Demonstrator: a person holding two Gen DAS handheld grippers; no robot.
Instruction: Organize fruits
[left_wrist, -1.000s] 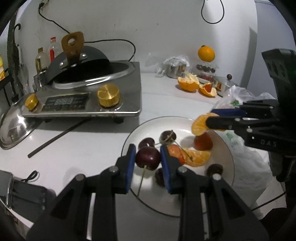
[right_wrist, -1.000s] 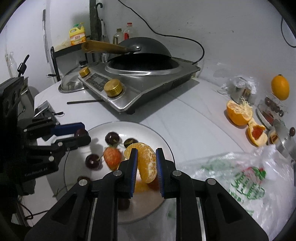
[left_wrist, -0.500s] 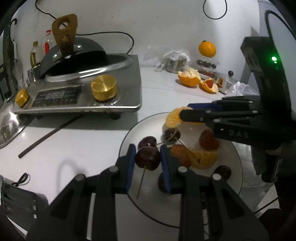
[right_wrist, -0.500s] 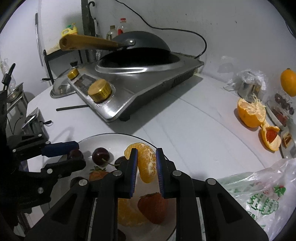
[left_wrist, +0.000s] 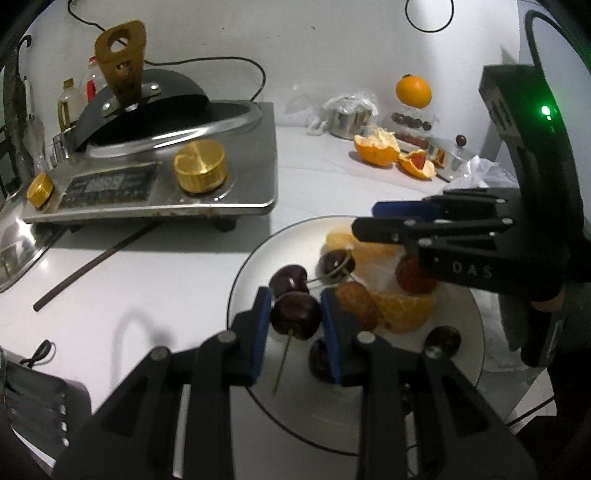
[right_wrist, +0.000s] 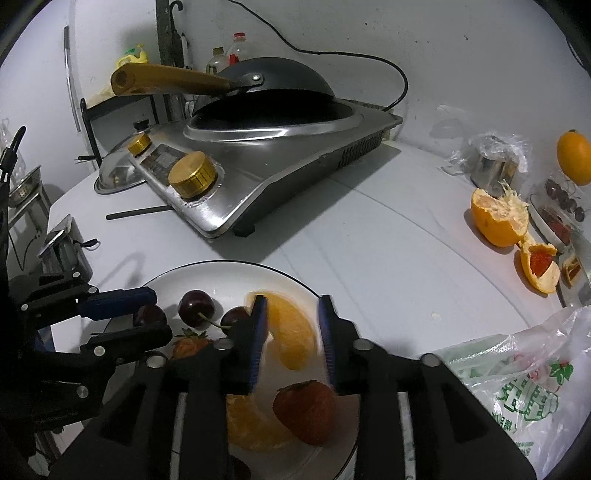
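A white plate (left_wrist: 465, 373) holds cherries, strawberries and orange segments. My left gripper (left_wrist: 295, 319) is shut on a dark cherry (left_wrist: 295, 314) with its stem hanging, just above the plate's near-left part. My right gripper (right_wrist: 290, 332) is open over the plate's far side (right_wrist: 221, 267); an orange segment (right_wrist: 291, 334) lies blurred between its fingers, free of the pads. In the left wrist view the right gripper (left_wrist: 364, 219) reaches in from the right above that segment (left_wrist: 338, 238). A strawberry (right_wrist: 304, 411) and another segment (right_wrist: 247, 424) lie below.
An induction cooker (left_wrist: 155, 184) with a wok stands at the back left, a dark chopstick (left_wrist: 92, 266) in front. Orange peels (right_wrist: 498, 219), a whole orange (right_wrist: 574, 158), a steel cup (right_wrist: 489, 166) and a plastic bag (right_wrist: 517, 373) lie to the right.
My right gripper moved toward the plate's far side, lowered and opened, letting go of the orange segment. My left gripper kept hold of the cherry and barely moved.
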